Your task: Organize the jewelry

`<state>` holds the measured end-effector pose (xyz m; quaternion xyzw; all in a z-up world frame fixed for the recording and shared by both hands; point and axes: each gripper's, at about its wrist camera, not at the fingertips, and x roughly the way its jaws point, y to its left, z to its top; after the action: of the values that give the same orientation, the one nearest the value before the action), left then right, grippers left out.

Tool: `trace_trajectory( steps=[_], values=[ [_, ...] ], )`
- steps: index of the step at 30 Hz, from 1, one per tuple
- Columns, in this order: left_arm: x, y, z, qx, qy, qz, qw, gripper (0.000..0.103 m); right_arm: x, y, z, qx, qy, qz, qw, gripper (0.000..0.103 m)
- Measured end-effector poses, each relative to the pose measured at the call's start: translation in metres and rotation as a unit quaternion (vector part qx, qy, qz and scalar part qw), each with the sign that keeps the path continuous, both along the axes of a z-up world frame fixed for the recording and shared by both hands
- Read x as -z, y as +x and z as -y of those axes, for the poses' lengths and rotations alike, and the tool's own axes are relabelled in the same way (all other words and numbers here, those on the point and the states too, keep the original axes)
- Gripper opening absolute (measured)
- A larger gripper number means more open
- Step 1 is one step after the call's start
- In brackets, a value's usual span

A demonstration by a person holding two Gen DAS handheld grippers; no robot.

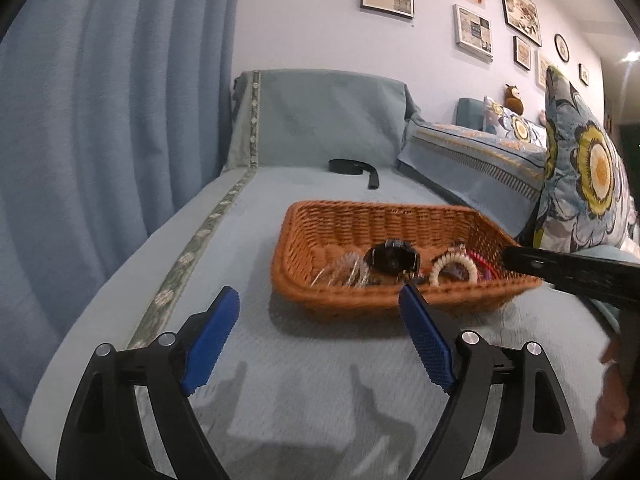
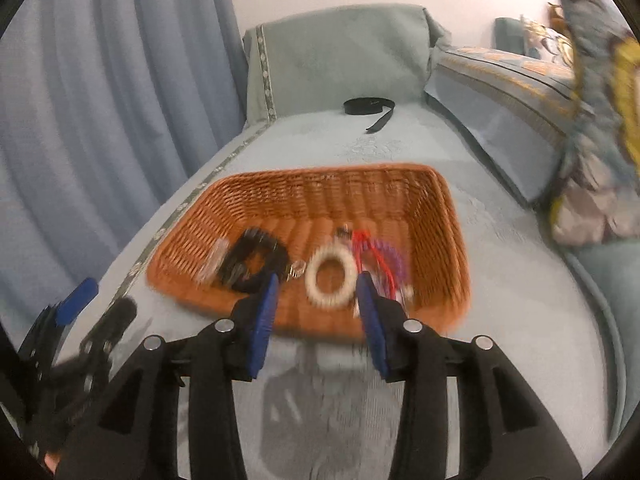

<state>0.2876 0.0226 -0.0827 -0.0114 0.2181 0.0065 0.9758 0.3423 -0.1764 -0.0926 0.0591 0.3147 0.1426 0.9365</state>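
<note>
An orange wicker basket (image 1: 320, 224) (image 2: 320, 192) sits on a blue-grey sofa seat. In it lie a black watch (image 1: 394, 260) (image 2: 252, 260), a clear shiny bracelet (image 1: 344, 272) (image 2: 214, 262), a cream bead bracelet (image 1: 454, 268) (image 2: 330, 278) and red and purple pieces (image 1: 486, 266) (image 2: 384, 260). My left gripper (image 1: 320, 296) is open and empty, low in front of the basket's near rim. My right gripper (image 2: 316, 280) is open and empty, its fingertips on either side of the cream bracelet, above it. The right gripper's black body (image 1: 572, 272) shows in the left wrist view.
A black strap (image 1: 352, 168) (image 2: 370, 110) lies at the back of the seat by the covered armrest (image 1: 320, 120). Floral cushions (image 1: 580, 168) stand to the right. A blue curtain (image 1: 100, 120) hangs on the left.
</note>
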Motion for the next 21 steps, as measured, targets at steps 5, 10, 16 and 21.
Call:
trace_trajectory(
  steps=[5, 10, 16, 21],
  values=[
    [-0.002, -0.041, -0.001, -0.003, -0.012, 0.019, 0.9997, 0.084, 0.001, -0.061, 0.010, 0.018, 0.007, 0.058, 0.998, 0.055],
    [-0.008, -0.059, 0.006, -0.015, 0.009, 0.059, 0.9981, 0.087, 0.001, -0.098, 0.005, 0.031, -0.031, 0.141, 0.989, 0.065],
    [-0.009, -0.065, 0.005, -0.022, 0.007, 0.074, 0.9970, 0.089, 0.017, -0.096, 0.001, 0.028, -0.035, 0.137, 0.989, 0.068],
    [-0.011, -0.066, 0.006, -0.032, 0.013, 0.083, 0.9960, 0.090, 0.018, -0.099, -0.001, 0.030, -0.039, 0.144, 0.988, 0.070]
  ],
)
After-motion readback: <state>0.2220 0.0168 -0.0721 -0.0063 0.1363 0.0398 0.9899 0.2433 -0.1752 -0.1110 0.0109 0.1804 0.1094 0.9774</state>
